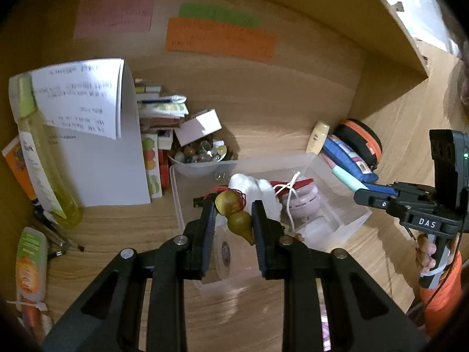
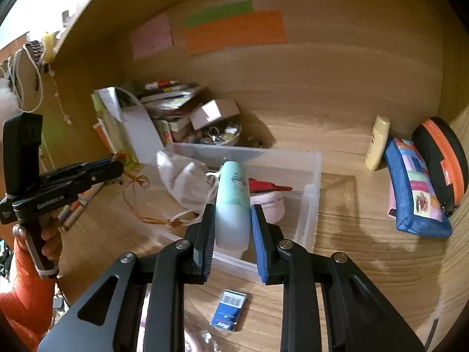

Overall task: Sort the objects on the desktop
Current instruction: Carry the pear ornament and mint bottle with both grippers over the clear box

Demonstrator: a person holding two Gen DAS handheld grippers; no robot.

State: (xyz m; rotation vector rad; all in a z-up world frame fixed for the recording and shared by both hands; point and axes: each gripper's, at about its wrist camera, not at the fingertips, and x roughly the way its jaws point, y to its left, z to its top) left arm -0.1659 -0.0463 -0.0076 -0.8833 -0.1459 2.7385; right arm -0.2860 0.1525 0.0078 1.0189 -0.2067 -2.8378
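Olive-green and glossy, a small gourd charm (image 1: 234,215) with red string sits pinched between the pads of the left claw (image 1: 233,220), held above the near left part of a clear plastic bin (image 1: 348,220) on the wooden desk (image 1: 123,234). In the bin lie a white cloth pouch (image 1: 252,189), a lilac round case (image 1: 302,202) wound with white cord, and something red behind it. The right claw (image 2: 231,223) is clamped on a mint-capped frosted tube (image 2: 231,202), held over the near edge of the same bin. Far left of the bin are a bowl of polished stones (image 1: 202,154), stacked books (image 1: 159,108) and a yellow-green bottle (image 1: 44,170). To the right lie a blue patchwork pouch (image 2: 416,187), a black and orange case (image 2: 442,158) and a cream tube (image 2: 378,142). Nearer, a small blue box (image 2: 228,311) lies on the desk.
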